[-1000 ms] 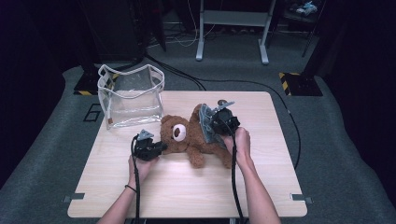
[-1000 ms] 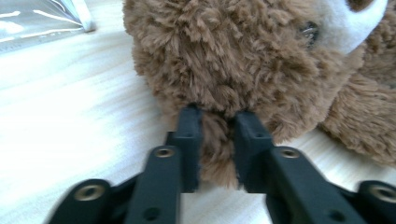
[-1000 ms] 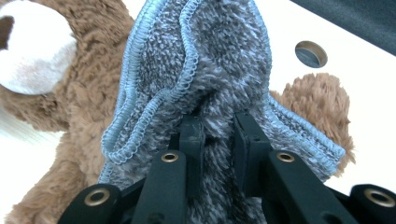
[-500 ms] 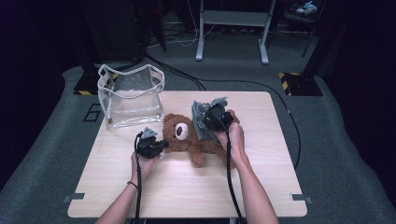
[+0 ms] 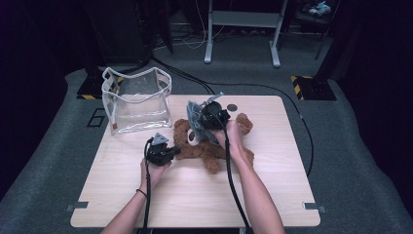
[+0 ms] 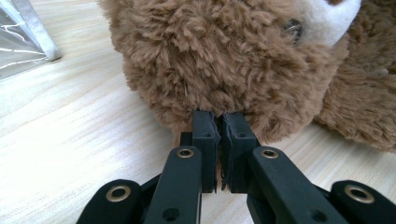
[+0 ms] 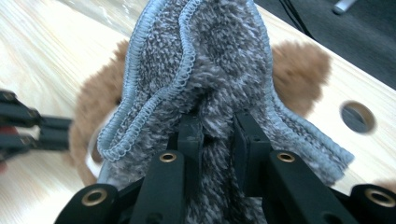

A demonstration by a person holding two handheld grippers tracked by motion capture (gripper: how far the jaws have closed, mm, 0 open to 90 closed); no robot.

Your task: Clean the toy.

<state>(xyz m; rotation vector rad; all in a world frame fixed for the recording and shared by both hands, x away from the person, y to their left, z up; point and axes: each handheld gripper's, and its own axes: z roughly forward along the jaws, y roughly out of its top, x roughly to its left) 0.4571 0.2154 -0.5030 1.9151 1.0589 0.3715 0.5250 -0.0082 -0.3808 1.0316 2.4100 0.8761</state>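
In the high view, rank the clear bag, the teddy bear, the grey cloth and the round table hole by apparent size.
1. Clear bag
2. Teddy bear, partly hidden, so close to the bag
3. Grey cloth
4. Table hole

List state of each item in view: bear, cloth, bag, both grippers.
teddy bear: lying on the table, head pinched at its edge.
grey cloth: bunched, lifted above the bear.
clear bag: upright, top open, looks empty.
left gripper: jaws just closed, shut on bear's fur.
right gripper: shut on the cloth.
table: bare wood, round hole near far edge.
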